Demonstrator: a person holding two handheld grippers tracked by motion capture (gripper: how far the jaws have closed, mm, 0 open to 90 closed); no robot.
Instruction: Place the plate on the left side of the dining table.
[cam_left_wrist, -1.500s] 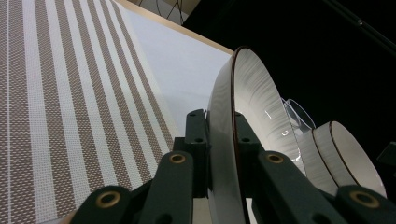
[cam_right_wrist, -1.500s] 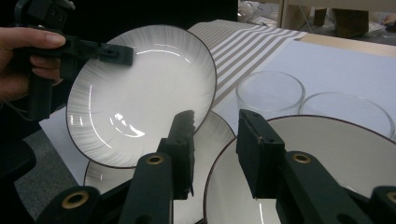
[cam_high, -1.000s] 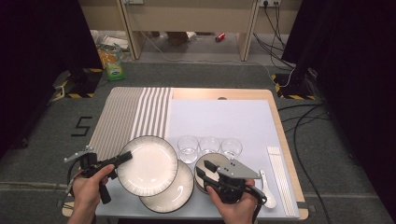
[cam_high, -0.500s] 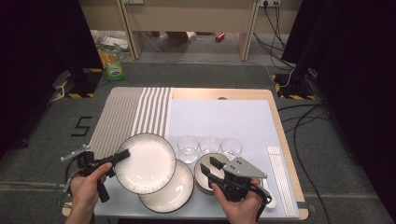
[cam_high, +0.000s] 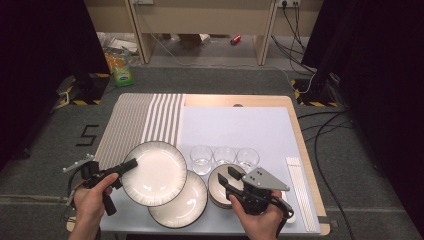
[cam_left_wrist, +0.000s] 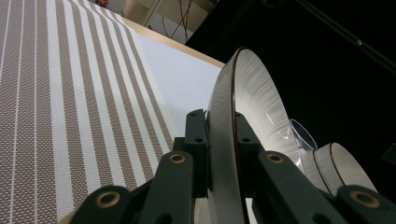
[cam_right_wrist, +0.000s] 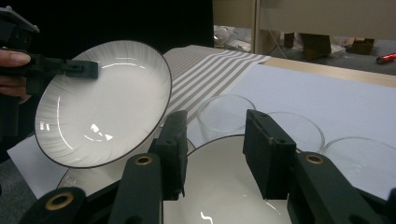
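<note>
Clearly the plate's (cam_high: 156, 172) rim sits clamped between the left fingers (cam_left_wrist: 194, 135).

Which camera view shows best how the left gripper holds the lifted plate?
The left gripper view: its fingers pinch the plate rim from both sides, seen edge-on. The high view shows the left gripper at the plate's left edge; the right gripper view shows one finger lying over the rim.

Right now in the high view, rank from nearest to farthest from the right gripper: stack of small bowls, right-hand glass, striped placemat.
1. stack of small bowls, under the right gripper.
2. right-hand glass, just beyond.
3. striped placemat, far left.
</note>
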